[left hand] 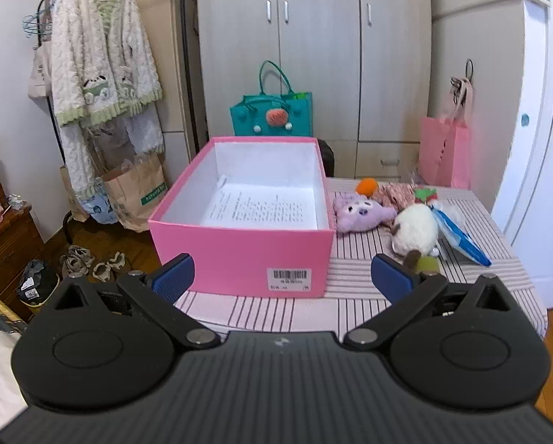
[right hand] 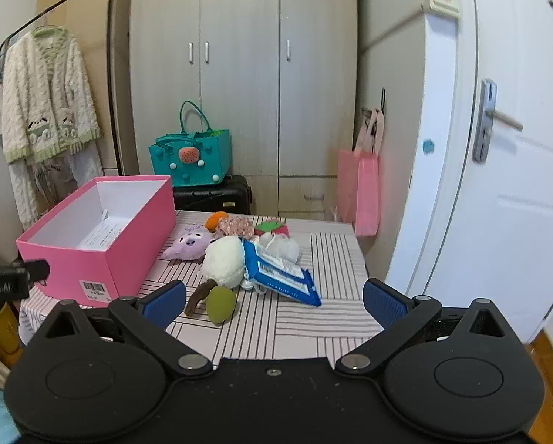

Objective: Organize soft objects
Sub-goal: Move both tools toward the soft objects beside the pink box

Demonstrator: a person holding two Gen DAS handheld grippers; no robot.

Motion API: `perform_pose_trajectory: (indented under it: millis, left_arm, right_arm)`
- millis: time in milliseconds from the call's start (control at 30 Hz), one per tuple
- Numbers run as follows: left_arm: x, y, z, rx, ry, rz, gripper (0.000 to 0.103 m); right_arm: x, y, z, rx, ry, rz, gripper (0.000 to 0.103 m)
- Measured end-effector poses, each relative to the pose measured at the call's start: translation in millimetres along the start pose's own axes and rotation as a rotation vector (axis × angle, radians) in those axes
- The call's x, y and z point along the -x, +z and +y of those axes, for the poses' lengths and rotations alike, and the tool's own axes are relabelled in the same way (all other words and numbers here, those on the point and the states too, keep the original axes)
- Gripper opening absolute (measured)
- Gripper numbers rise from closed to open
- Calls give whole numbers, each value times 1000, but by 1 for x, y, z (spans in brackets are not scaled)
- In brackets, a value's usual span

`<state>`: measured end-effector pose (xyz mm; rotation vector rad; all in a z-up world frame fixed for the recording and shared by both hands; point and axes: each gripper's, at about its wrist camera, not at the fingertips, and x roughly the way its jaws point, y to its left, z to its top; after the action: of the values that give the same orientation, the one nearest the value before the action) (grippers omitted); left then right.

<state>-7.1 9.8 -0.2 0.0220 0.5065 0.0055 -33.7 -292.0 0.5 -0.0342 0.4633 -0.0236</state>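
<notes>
While both grippers — left gripper (left hand: 280,275), right gripper (right hand: 274,298) — gape empty: white plush (right hand: 224,261) light, squashy — pinch round body.

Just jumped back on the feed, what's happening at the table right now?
Nothing is picked up yet. Both the left gripper and right gripper hang open over the near edge of the striped table, holding nothing. The pink box sits open with only a printed sheet inside. The soft toys, including the purple plush and white plush, lie piled beside it with a blue packet.
</notes>
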Motion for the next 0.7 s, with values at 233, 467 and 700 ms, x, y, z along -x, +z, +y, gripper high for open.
perform_pose_trajectory:
  millis: [233, 467, 700]
  left_arm:
    - [4, -4, 5, 4, 37, -47, 103]
    - [11, -9, 9, 1, 61, -102, 103]
    - [7, -12, 6, -26, 69, -86, 103]
  right_arm:
    - [3, 1, 5, 26, 22, -44, 103]
    - [4, -2, 15, 62, 32, -61, 103]
    - [-2, -4, 9, 40, 32, -47, 103]
